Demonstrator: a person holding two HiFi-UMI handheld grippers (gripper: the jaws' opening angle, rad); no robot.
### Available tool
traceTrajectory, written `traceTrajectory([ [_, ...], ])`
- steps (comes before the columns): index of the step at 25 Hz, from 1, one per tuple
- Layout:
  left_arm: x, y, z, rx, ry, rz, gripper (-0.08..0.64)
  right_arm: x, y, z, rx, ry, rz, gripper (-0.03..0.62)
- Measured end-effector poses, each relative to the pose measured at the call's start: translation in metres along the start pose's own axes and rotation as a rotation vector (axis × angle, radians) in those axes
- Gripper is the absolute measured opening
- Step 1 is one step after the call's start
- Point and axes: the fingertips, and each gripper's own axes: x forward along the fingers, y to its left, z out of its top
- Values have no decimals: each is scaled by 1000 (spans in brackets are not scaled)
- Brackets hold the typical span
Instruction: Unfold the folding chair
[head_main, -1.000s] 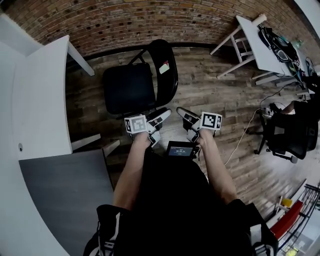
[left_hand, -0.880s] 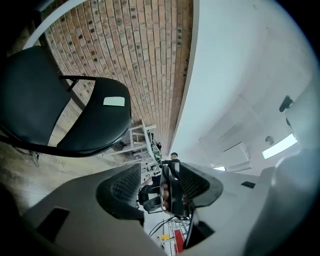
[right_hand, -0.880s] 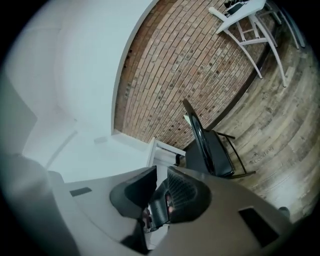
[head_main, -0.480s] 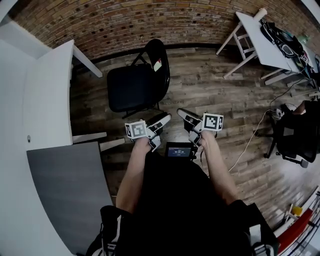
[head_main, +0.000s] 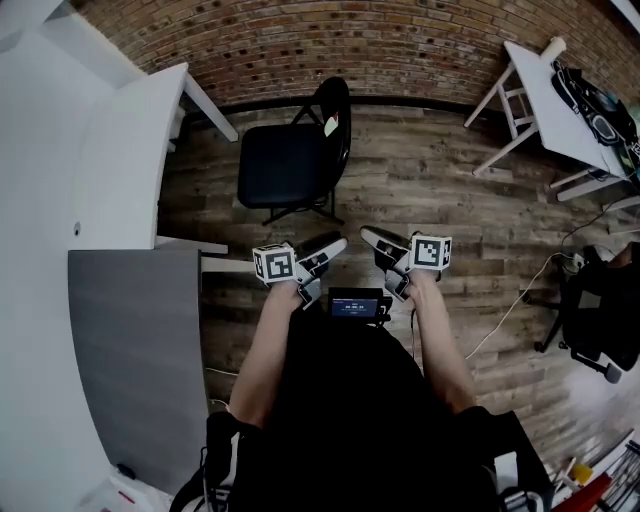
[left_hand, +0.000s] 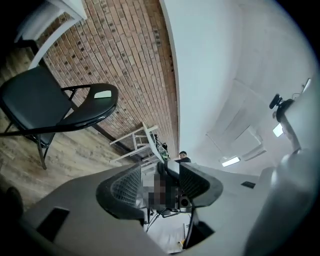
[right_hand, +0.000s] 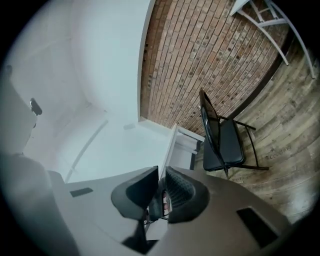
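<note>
Looking steeply down from a person's head at a wooden floor (head_main: 450, 200) that runs up to a brick wall (head_main: 330, 45), with a white tabletop (head_main: 120, 170) along the left side. A black folding chair (head_main: 288, 165) stands on the floor close to the wall. It rests on its own legs with the seat lowered flat and the backrest upright, so it appears already unfolded. The seat faces the tabletop at the left. The backrest, which carries a small pale label (head_main: 330, 126), is on the chair's right-hand side.

The person stands back from the chair with forearms stretched forward and one tool in each hand, both pointing level toward the wall. The chair lies ahead of the tools and off to the left, well apart from both, and neither touches it.

The left tool (head_main: 322, 262) is the nearer one, roughly in line with the chair's backrest. Any further reach would likely go forward and slightly leftward from there. Its jaws stand wide apart with nothing between them.

The right tool (head_main: 385, 258) sits farther out to the right. Its jaws have just been closing and stand almost together, separated only by a thin slit and holding nothing.
</note>
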Motion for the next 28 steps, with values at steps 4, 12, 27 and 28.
traceTrajectory([
  [4, -13, -2, -1, -5, -37, 51, 258, 4, -2, -12, 8, 43, 15, 51],
  [12, -28, -9, 0, -34, -70, 80, 258, 11, 9, -24, 26, 72, 41, 34],
  [27, -27, -3, 8, -73, -24, 10, 238, 18, 11, -31, 0, 66, -46, 31],
  [28, -27, -3, 8, -73, -24, 0, 235, 19, 10, -32, -1, 65, -45, 31],
])
